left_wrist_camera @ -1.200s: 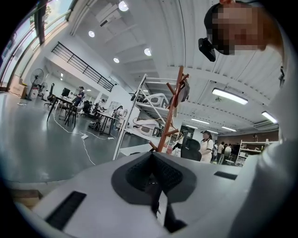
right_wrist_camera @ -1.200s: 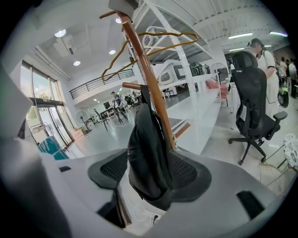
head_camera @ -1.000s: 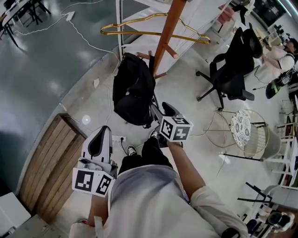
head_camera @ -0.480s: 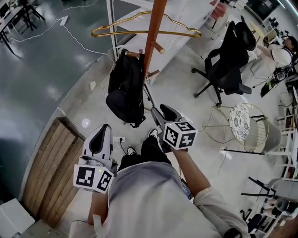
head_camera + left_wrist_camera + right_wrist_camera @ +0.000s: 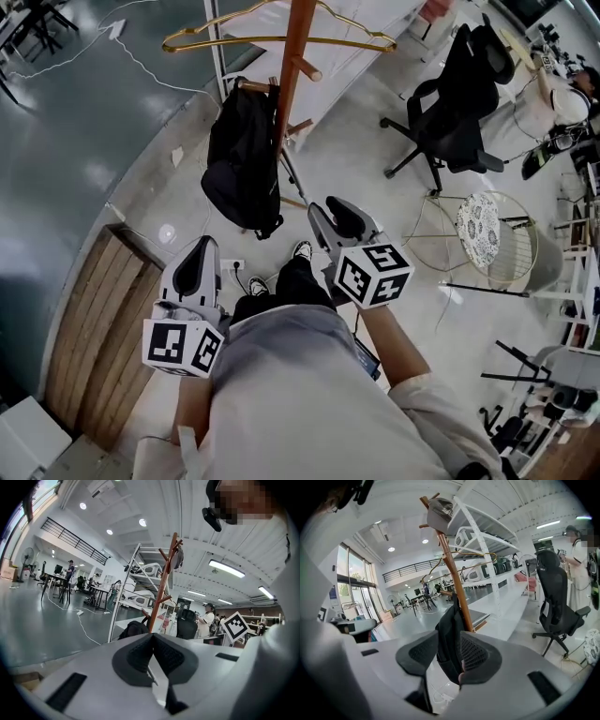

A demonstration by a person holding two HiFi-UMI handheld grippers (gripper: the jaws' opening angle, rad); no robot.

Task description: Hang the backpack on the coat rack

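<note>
Our left gripper [image 5: 200,253] sits low and idle, its jaws pressed together on nothing. The black backpack [image 5: 242,155] hangs from a peg of the wooden coat rack [image 5: 292,56]. Our right gripper [image 5: 328,204] is clear of it, with jaws part-spread and empty that have just been closing, so we judge the job done.

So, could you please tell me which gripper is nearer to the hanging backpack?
Right. The right gripper points at the backpack from close by, apart from it, its empty jaws having just closed partway. The left gripper hangs farther back, shut.

No legible text anywhere; only faint white print, perhaps lettering, on the cap [image 5: 440,512] atop the coat rack [image 5: 452,578].
</note>
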